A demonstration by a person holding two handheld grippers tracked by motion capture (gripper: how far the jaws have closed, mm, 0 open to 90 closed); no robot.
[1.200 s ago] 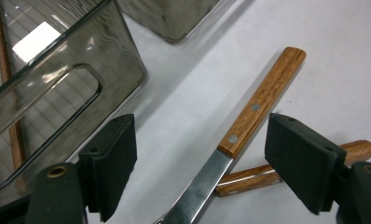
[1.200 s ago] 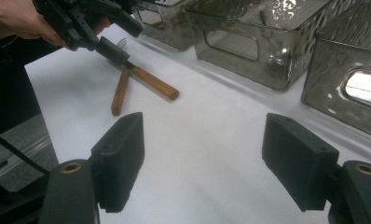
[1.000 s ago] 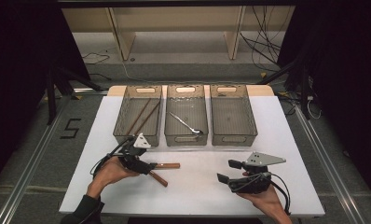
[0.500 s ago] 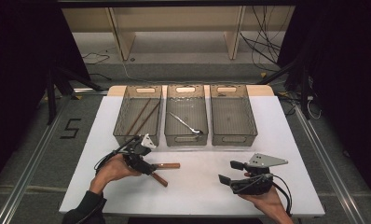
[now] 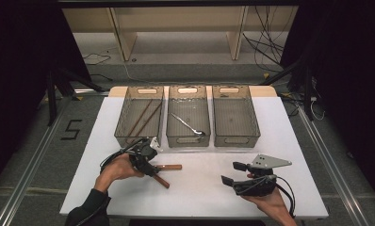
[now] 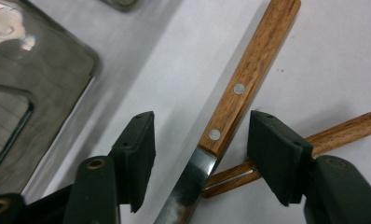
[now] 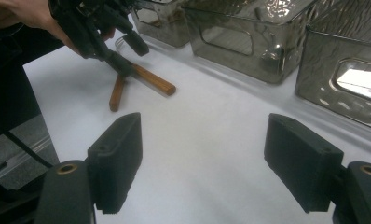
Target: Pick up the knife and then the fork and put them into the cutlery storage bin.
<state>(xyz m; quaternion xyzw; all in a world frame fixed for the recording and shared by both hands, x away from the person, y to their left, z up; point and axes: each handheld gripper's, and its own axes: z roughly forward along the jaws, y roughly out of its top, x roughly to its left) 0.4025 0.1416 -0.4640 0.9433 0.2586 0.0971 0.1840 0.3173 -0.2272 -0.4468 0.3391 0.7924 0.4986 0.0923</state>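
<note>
On the near left of the white desk [image 5: 289, 136], the left gripper [image 6: 200, 163] straddles a wooden-handled knife [image 6: 242, 88] lying across a second wooden-handled utensil [image 6: 333, 135]. Its jaws have just been closing, with the knife between them, but the pads do not touch it. At the near right, the right gripper [image 7: 202, 158] rests with jaws wide and nothing between them. Three clear bins [image 5: 236, 115] sit along the far side.

Overhead light falls evenly on the white table [image 5: 289, 141], while the surroundings from nine to three o'clock stay dark. Glare flecks the clear bins [image 7: 249, 37]. Close-up jaws look soft; shadows are faint.
</note>
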